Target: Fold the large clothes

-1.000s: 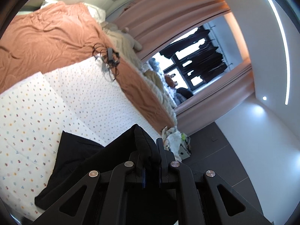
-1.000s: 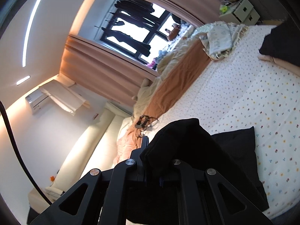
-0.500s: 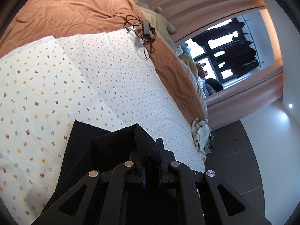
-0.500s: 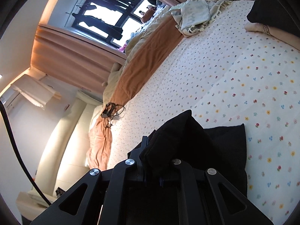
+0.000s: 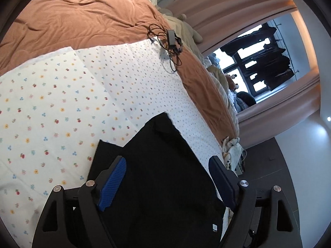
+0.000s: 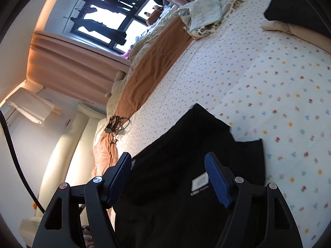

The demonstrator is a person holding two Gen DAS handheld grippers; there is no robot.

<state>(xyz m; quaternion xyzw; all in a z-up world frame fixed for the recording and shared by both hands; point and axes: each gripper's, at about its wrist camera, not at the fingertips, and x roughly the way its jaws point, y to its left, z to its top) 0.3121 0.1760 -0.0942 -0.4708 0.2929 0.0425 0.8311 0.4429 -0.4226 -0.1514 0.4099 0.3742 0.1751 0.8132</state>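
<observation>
Both left tongs (image 5: 167,166) and right tongs (image 6: 168,161) stand released over the black garment (image 5: 163,177), which lies flat on the floral sheet (image 5: 51,107) below the charger cable (image 5: 169,41); regrip an edge squarely before folding.

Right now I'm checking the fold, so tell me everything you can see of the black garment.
The black garment is plain dark fabric, matte and soft-looking, lying flat on the floral sheet in overlapping layers with a pointed upper corner. A small white label shows near one edge. The left gripper and right gripper are both open above it, fingers spread to either side, not gripping it.
</observation>
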